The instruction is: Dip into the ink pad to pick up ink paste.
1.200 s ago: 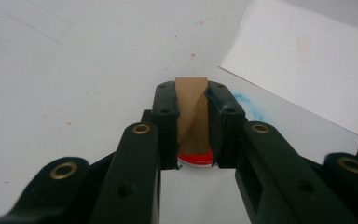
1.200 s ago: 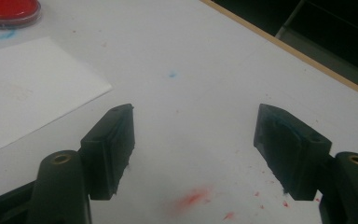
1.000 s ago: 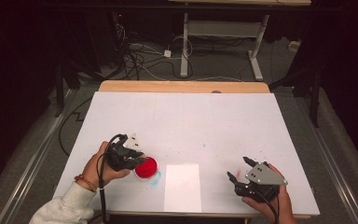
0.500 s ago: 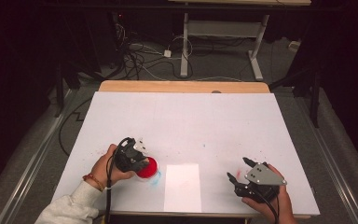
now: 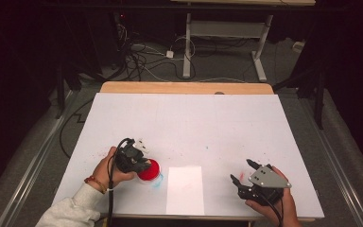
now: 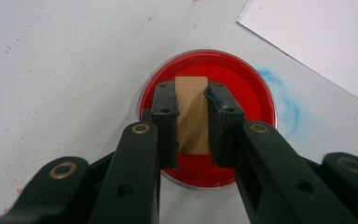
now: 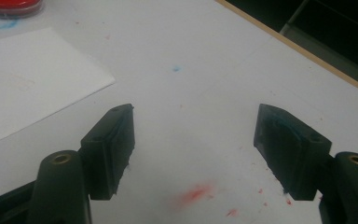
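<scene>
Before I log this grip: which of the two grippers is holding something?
The left gripper. Its jaws are shut on a small wooden block over the red ink pad; the right gripper stands open above bare table.

claws: black, brass rivets | sleeve: grey | wristband: beaded

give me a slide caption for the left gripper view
Left gripper clamps a wooden block over a round red ink pad.
</scene>
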